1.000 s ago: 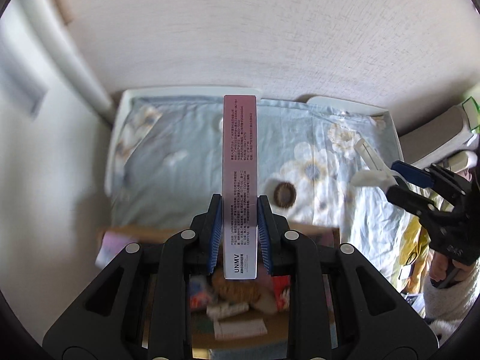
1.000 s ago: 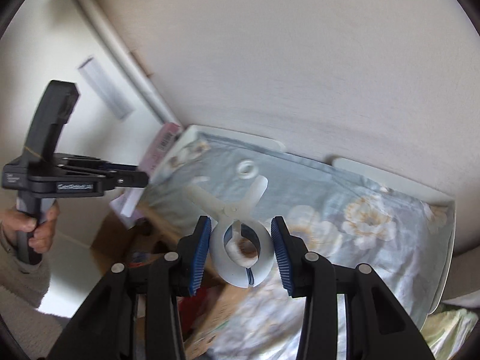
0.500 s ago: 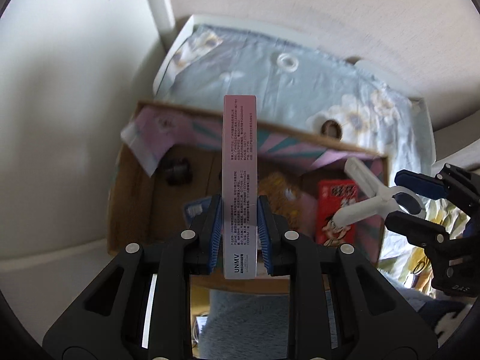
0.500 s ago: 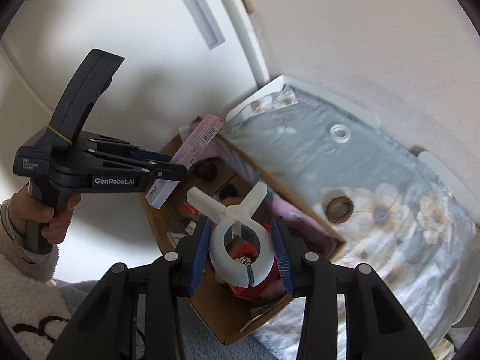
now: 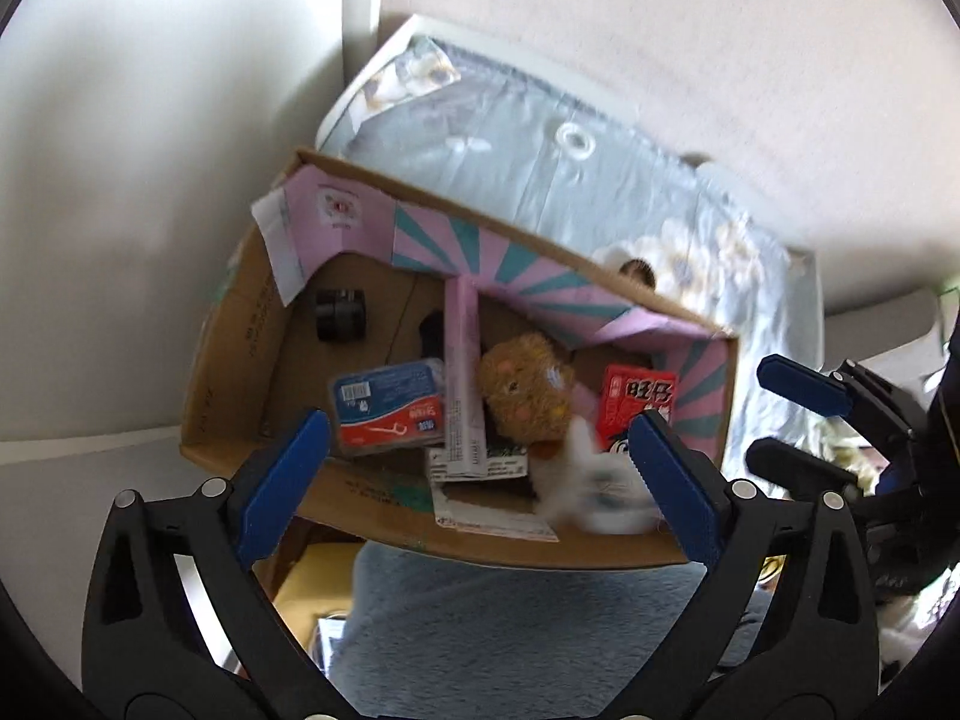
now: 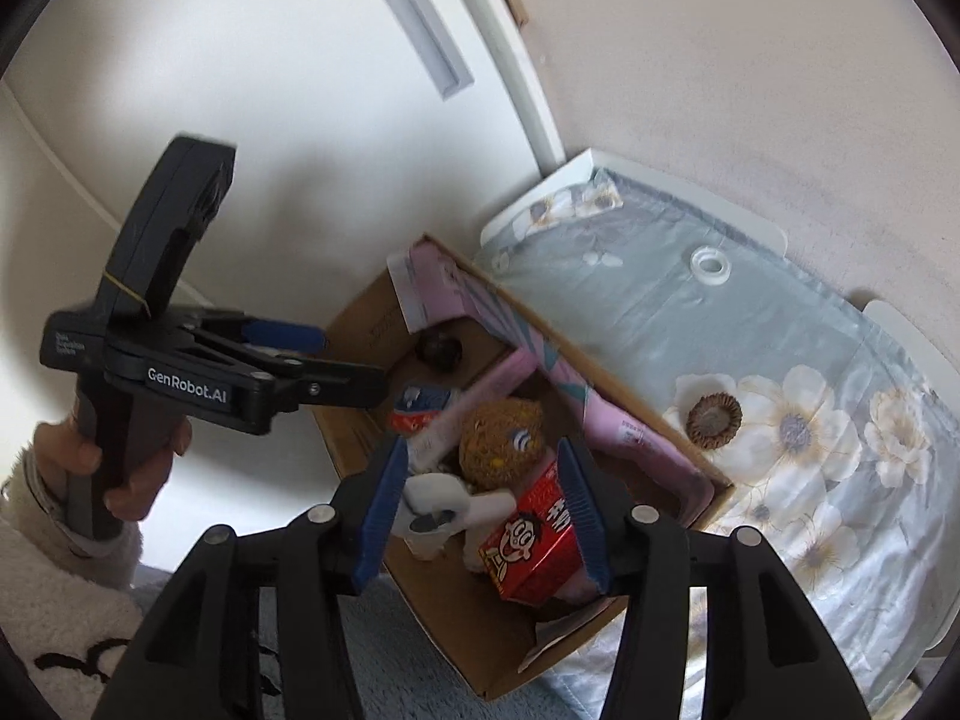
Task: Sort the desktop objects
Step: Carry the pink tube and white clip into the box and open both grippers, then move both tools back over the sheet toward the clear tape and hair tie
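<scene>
Over the open brown cardboard box (image 5: 240, 360) with pink and teal striped flaps, beside the table (image 6: 750, 360) under a pale blue floral cloth. Left gripper (image 5: 480, 468) with fingers spread wide, just opened, nothing between them. Directly below, the long pink carton (image 5: 462, 372) lying flat inside the box, between the blue and red floss-pick case (image 5: 390, 408) and the brown fuzzy plush toy (image 5: 525, 396). Right gripper (image 6: 483, 510) with fingers parted, having just been opening; the white plastic clip (image 6: 444, 504) below and between them, blurred (no pad seen pressing it), down by the red snack box (image 6: 534, 540). Small black cylinder (image 5: 341, 315) in the box's far corner. On the cloth, a white ring (image 6: 710, 265) and a brown round coaster (image 6: 714, 420), well apart.
</scene>
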Tool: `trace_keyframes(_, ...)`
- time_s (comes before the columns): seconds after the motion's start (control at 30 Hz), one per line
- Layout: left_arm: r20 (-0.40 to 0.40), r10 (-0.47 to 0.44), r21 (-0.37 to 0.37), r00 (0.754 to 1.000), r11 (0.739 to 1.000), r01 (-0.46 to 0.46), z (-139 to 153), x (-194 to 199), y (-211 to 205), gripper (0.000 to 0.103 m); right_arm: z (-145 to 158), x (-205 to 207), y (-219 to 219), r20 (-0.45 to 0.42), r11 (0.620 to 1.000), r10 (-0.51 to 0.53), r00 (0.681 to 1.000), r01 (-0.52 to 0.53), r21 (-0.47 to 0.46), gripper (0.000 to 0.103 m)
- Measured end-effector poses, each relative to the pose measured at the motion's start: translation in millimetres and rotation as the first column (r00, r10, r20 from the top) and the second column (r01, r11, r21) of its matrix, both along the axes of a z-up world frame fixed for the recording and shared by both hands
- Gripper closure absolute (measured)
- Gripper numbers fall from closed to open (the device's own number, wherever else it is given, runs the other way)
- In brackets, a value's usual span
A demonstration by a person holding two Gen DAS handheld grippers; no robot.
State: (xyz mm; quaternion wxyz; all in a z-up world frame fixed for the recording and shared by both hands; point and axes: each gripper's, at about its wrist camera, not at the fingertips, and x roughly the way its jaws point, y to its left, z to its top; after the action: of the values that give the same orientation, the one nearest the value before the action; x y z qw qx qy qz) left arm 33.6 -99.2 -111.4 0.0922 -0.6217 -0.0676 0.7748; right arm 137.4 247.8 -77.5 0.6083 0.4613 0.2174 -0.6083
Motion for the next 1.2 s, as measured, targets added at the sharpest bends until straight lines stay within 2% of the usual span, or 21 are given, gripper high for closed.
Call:
trace_keyframes(0.07,-0.011,0.013,-0.016,1.0,1.0,-0.013,4,-1,-3,0.003,5,-8,5,0.018,0.999,-0.032,0.999,0.033,-0.024,0.055)
trace_keyframes(0.33,0.001,-0.015,-0.057,1.0,0.998,0.015,3,-9,0,0.003,5,-36,23,0.02,0.989,-0.149,0.989,0.15,-0.015,0.055)
trace_keyframes(0.53,-0.006,-0.065,-0.067,0.998,0.996,0.064,7,-20,14,0.003,6,-49,28,0.015,0.979,-0.201,0.979,0.202,-0.02,0.055)
trace_keyframes(0.67,-0.022,-0.123,-0.109,0.992,0.987,0.12,13,-34,27,0.003,7,-56,27,-0.01,0.974,-0.225,0.974,0.225,-0.011,0.055)
trace_keyframes(0.97,-0.05,-0.27,-0.238,0.962,0.938,0.251,18,-87,59,0.003,-9,-88,10,-0.083,0.939,-0.314,0.946,0.322,0.122,0.055)
trace_keyframes(1.07,-0.032,-0.325,-0.266,0.945,0.914,0.305,9,-108,72,0.003,-21,-102,-1,-0.087,0.918,-0.338,0.937,0.349,0.189,0.055)
trace_keyframes(1.2,-0.009,-0.397,-0.311,0.918,0.873,0.375,-11,-140,91,0.003,-42,-125,-16,-0.043,0.872,-0.397,0.917,0.392,0.295,0.055)
